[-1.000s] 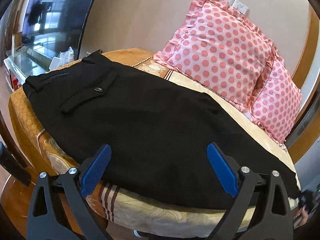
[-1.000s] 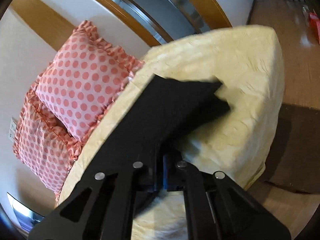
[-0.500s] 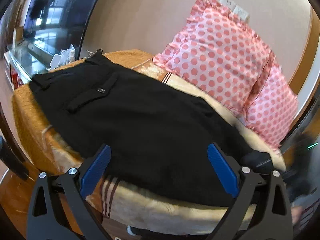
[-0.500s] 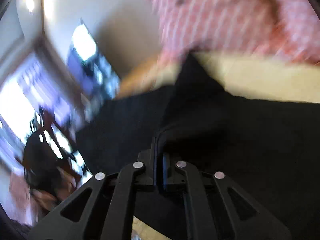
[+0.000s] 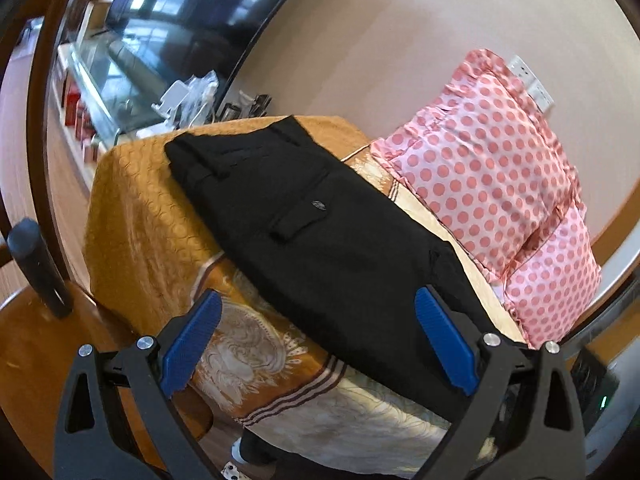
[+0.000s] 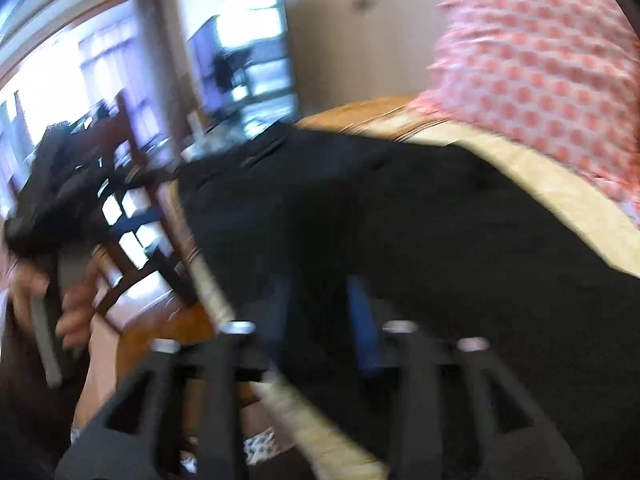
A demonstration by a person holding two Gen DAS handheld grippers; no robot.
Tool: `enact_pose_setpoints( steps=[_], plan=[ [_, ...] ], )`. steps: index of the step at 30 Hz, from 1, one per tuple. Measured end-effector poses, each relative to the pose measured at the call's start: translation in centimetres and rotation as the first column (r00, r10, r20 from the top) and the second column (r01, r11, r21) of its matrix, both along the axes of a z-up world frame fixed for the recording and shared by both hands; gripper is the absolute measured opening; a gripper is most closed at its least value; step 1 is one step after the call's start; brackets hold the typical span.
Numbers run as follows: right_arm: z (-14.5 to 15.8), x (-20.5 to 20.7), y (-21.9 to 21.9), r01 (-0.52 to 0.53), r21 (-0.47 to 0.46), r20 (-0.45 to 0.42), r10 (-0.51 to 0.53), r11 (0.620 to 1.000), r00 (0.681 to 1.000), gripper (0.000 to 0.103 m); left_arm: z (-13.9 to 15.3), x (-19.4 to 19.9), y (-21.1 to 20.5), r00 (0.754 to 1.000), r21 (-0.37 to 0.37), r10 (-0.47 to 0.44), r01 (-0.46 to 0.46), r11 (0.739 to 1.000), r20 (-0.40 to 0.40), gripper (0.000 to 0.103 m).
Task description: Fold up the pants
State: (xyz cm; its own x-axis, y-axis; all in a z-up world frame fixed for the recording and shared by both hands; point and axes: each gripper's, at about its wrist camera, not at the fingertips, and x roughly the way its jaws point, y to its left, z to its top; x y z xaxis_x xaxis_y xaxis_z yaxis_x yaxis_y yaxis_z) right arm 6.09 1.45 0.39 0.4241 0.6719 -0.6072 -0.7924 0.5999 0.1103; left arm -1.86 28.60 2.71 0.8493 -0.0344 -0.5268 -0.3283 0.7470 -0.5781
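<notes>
Black pants (image 5: 320, 240) lie along a bed with a gold and cream cover (image 5: 136, 216), waistband and buttoned back pocket at the far left end. My left gripper (image 5: 316, 344) is open and empty, held in front of the bed's near edge. In the blurred right wrist view the pants (image 6: 420, 220) fill the middle. My right gripper (image 6: 320, 312) has its blue pads apart over the black cloth; nothing shows held between them.
Two pink polka-dot pillows (image 5: 492, 168) lean against the wall behind the pants. A dark screen (image 5: 192, 12) and a cluttered shelf stand at the left. A wooden chair (image 6: 132, 216) and my left hand with its gripper (image 6: 52, 280) show at the left of the right wrist view.
My right gripper swung from the leg end toward the waist, carrying the leg over, and its jaws have parted. My left gripper drew back and left, still open.
</notes>
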Motion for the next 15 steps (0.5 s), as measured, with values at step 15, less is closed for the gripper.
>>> enact_pose_setpoints(
  steps=[15],
  plan=[
    [-0.6,3.2,-2.6,0.076,0.134,-0.152,-0.055,0.988,0.987,0.083,-0.1,2.4,3.0,1.000,-0.123,0.009,-0.013,0.992,-0.026,0.099]
  ],
)
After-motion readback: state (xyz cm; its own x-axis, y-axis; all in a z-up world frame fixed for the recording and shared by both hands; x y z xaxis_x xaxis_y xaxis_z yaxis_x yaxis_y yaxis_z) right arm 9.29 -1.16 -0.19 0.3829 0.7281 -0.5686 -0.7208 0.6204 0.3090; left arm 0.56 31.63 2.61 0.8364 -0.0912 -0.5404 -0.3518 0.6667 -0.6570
